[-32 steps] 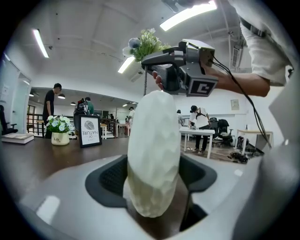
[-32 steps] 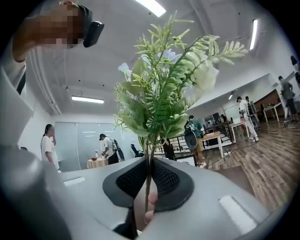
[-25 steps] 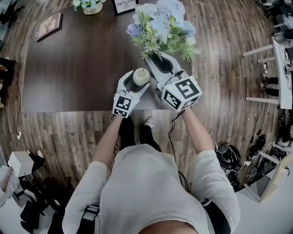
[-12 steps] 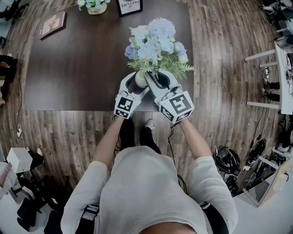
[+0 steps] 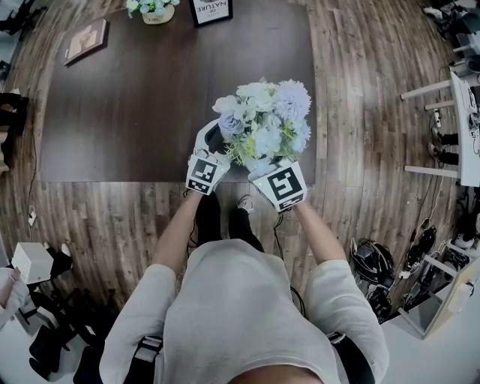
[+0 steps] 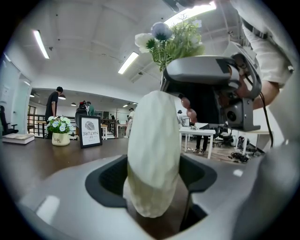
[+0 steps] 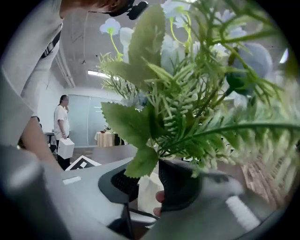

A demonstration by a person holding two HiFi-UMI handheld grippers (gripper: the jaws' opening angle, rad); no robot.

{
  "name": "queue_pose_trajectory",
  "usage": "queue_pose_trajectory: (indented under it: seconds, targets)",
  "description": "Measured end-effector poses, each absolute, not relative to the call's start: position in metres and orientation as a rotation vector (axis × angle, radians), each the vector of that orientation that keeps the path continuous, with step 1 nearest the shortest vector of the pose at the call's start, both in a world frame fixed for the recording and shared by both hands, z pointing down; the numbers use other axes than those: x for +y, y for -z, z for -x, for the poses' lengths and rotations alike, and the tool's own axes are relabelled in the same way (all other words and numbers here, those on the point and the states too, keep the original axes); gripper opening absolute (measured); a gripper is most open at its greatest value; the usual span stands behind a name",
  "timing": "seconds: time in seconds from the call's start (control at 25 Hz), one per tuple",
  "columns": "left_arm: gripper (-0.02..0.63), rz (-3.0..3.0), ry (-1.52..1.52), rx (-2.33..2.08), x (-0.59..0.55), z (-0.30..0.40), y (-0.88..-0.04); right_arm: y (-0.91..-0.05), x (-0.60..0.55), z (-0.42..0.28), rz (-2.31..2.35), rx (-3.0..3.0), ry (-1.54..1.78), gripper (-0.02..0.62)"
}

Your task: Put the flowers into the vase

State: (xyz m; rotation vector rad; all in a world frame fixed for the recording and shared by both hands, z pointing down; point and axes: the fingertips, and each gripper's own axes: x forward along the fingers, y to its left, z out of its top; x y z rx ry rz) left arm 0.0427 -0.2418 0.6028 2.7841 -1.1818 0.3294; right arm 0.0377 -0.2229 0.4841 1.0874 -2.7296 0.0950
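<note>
From the head view, the person stands at the near edge of a dark table with both grippers held close together over it. The flowers are a pale blue and white bunch with green leaves. They stand upright between the two grippers and hide what lies under them. The left gripper reaches under the bunch's left side, and the right gripper comes in from the near right, its tips covered by leaves. A framed sign and a small flower pot stand at the far edge of the table. In the left gripper view, a cream vase stands upright between the jaws. They are set wide and closed on its body, with both pads against it. The flowers rise above the vase, and the right gripper is just behind it at upper right. In the right gripper view, green leaves fill the upper frame and hang over the jaws. The jaws are opening, with a clear gap between the pads, and through that gap the pale vase shows just beyond. No stem can be seen pressed by the pads. The bunch sits over the vase, but how deep the stems go cannot be told.
</note>
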Motion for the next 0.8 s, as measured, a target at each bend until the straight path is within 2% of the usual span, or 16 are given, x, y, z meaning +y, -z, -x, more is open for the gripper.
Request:
queue_pose_trajectory:
  seconds: [0.4,0.8]
  targets:
    - [0.336,-2.785,-0.334,-1.182,-0.242,-0.042,-0.604,-0.5,-0.213,-0.044,-1.048,-2.626,-0.063,0.184]
    - [0.337,-2.785,-0.328,-1.192,-0.24,-0.046,-0.603,-0.518,-0.203,-0.043,-0.922,-2.366,0.28,0.186]
